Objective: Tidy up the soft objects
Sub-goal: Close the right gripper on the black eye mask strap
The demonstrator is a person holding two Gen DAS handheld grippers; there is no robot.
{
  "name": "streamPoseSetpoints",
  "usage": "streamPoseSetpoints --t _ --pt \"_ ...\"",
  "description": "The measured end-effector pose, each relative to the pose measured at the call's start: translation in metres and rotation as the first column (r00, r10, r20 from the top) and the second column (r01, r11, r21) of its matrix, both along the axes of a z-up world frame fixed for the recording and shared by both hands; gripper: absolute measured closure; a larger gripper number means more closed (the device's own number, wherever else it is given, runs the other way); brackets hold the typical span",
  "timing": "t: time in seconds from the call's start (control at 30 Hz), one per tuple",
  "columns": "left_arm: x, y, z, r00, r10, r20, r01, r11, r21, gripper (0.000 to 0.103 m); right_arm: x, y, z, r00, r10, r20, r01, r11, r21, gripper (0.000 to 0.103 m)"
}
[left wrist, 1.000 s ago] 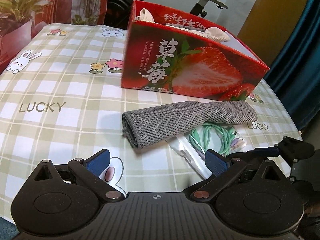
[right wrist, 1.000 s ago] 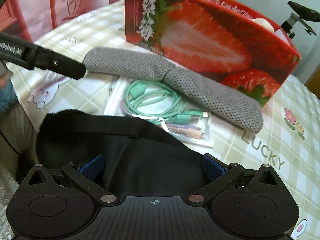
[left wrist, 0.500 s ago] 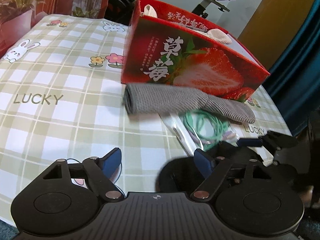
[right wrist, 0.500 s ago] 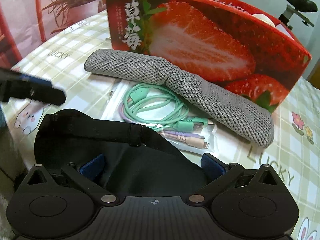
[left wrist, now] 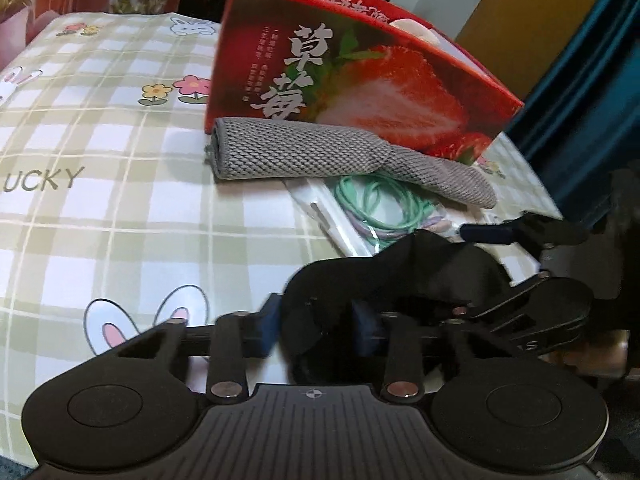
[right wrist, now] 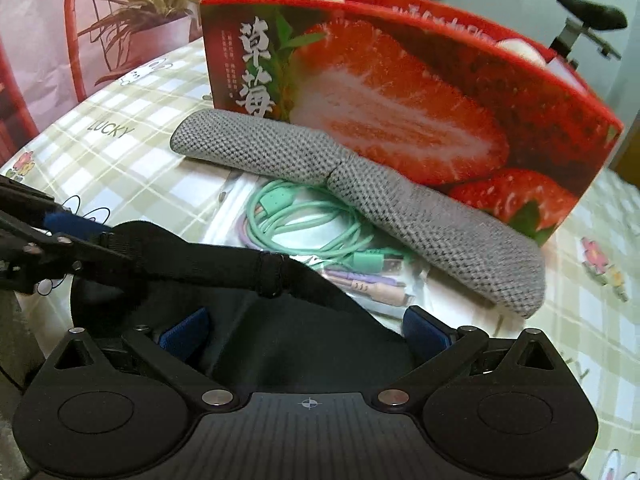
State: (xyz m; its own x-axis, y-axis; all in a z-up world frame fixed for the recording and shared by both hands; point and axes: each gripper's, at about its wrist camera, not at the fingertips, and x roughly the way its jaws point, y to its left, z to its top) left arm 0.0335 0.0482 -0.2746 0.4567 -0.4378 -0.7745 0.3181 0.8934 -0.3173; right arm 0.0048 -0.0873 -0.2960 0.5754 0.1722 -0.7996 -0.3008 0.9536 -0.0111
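The left gripper (left wrist: 316,326) has just been closing, and its fingers are pinching one end of the black eye mask (right wrist: 280,320). The right gripper (right wrist: 304,330) fingers are sitting apart around the other end, above the table (left wrist: 120,220).

Strawberry box (right wrist: 400,120) stands on desk (left wrist: 100,220). Rolled cloth (right wrist: 360,196) lies against box's front. Bagged cables (right wrist: 304,236) just before cloth. Eye mask (right wrist: 240,304) nearest, before cables.
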Motion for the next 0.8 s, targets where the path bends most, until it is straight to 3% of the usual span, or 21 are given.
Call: streamPoseSetpoints --t 0.07,0.2,0.5,0.8 --pt "0.001 0.004 -0.001 1.000 0.011 -0.006 -0.011 1.000 -0.014 0.076 -0.007 -0.001 0.005 0.999 -0.011 0.034 0.012 1.000 -0.014 0.000" --pt "0.003 0.011 -0.002 1.000 0.026 -0.010 -0.026 0.999 -0.035 0.079 -0.023 -0.014 0.015 0.995 -0.072 0.074 0.072 0.997 0.013 0.000" --pt "0.003 0.008 0.000 1.000 0.024 0.000 -0.024 0.999 -0.025 0.079 -0.038 -0.044 0.006 0.971 -0.239 0.028 0.236 0.968 0.082 0.000" --pt "0.003 0.007 0.000 1.000 0.024 0.001 -0.024 0.999 -0.024 0.078 -0.041 -0.051 -0.005 0.963 -0.268 0.000 0.266 0.955 0.135 0.001"
